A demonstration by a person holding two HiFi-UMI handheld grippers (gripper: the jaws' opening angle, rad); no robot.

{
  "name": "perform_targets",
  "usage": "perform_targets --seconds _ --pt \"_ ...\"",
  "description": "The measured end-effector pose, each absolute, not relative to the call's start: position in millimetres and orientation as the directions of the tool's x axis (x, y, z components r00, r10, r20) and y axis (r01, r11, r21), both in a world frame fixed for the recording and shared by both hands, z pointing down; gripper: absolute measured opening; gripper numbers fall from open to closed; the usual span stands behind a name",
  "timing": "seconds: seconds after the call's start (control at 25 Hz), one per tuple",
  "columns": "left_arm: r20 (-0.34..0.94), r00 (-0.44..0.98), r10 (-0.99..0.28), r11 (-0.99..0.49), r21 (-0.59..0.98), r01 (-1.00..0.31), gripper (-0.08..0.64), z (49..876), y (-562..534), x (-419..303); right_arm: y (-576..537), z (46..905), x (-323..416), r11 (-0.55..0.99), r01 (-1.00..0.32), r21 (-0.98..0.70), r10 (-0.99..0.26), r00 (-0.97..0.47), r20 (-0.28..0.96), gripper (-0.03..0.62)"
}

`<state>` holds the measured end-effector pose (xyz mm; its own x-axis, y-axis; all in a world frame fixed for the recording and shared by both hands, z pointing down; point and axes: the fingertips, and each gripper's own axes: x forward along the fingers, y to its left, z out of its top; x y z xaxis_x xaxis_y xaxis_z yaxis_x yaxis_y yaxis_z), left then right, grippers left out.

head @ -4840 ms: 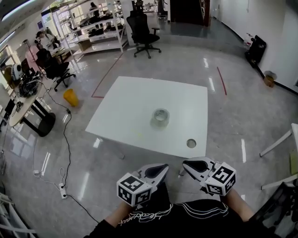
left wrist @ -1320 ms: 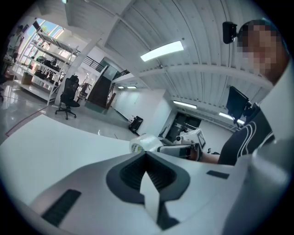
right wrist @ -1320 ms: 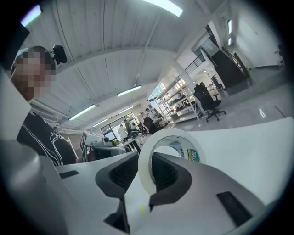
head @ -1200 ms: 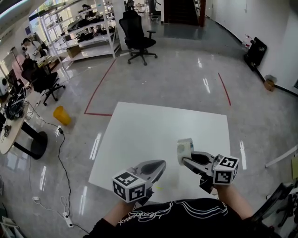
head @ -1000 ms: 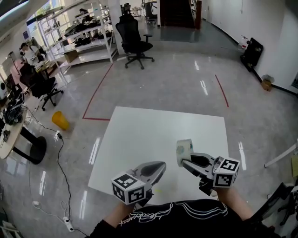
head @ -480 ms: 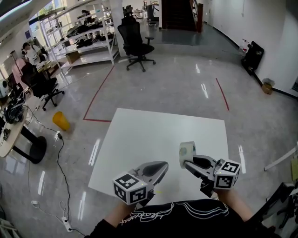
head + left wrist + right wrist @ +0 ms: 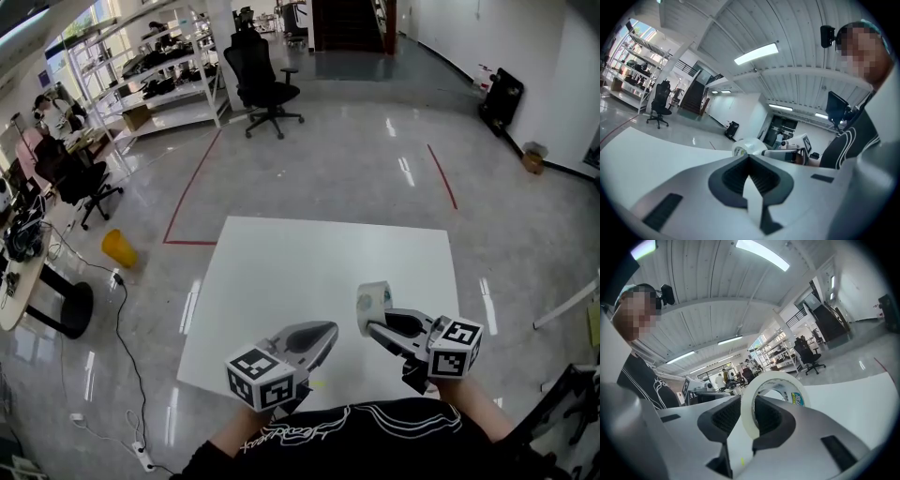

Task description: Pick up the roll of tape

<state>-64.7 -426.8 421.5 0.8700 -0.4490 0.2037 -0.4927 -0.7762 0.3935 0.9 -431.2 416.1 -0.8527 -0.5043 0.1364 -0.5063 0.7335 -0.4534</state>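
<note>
The roll of tape [image 7: 373, 303] is whitish and translucent, held upright above the near part of the white table [image 7: 309, 272]. My right gripper [image 7: 372, 323] is shut on the roll of tape [image 7: 761, 399], its jaws clamped on the ring's lower wall. My left gripper [image 7: 323, 336] hovers to the left of it over the table's near edge, shut with nothing between its jaws. From the left gripper view the roll of tape [image 7: 749, 146] shows just beyond my left gripper [image 7: 749, 161], with the right gripper's marker cube behind it.
A black office chair [image 7: 258, 80] and metal shelves [image 7: 169, 70] stand far across the glossy floor. A yellow bin [image 7: 117, 248] and a round table [image 7: 28, 291] lie to the left. Red floor tape [image 7: 192, 187] runs beyond the table.
Earliest, the roll lay on the table with both grippers held back near my body. Over the last second the right gripper has kept the roll raised, with only slight drift.
</note>
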Motion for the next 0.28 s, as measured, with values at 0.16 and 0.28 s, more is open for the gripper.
perform_targets --seconds 0.16,0.28 --pt "0.207 0.871 -0.445 -0.78 0.388 -0.491 0.003 420 -427 -55 -429 418 10 0.731 -0.508 -0.456 -0.508 -0.851 0.135 0.095" --pt "0.206 0.875 -0.438 -0.787 0.383 -0.484 0.003 417 -424 -46 -428 415 18 0.731 -0.513 -0.45 -0.51 -0.849 0.139 0.094"
